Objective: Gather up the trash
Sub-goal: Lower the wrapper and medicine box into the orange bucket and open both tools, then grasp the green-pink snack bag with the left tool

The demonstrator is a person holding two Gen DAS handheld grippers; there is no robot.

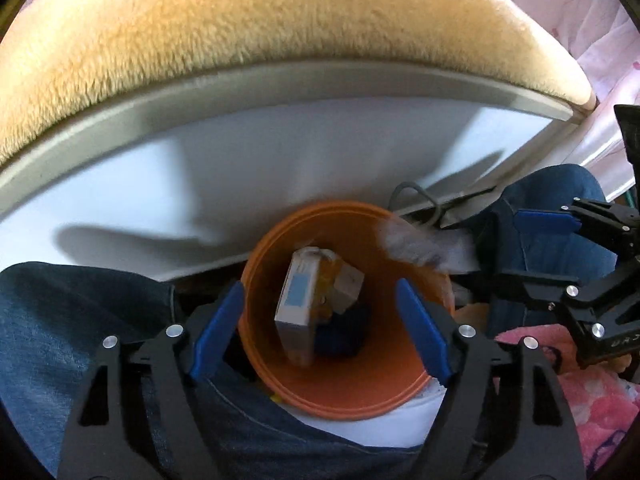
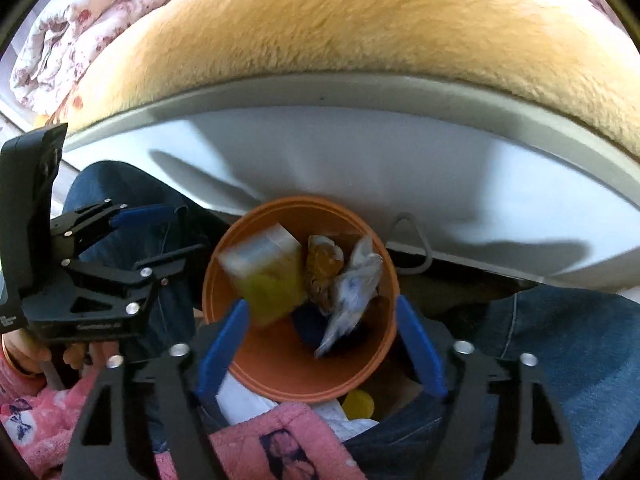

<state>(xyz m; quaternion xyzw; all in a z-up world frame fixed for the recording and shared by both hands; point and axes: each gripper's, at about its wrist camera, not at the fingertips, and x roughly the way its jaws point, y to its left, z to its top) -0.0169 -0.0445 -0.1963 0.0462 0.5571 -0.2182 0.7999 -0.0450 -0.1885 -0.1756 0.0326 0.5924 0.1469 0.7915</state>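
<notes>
The left gripper (image 1: 320, 328) hangs over the orange bin (image 1: 400, 384), its blue fingers (image 1: 218, 330) spread wide and holding nothing. In the bin lie a whitish box (image 1: 298, 300) and other scraps. The right gripper (image 2: 320, 344) is likewise agape and empty, above a crumpled clear wrapper (image 2: 352, 296) and a yellow box (image 2: 272, 284). No label can be read.

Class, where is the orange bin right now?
In both wrist views the orange bin stands low at centre between the person's jeans-clad legs, below the white bed frame, with boxes and wrappers inside.
</notes>
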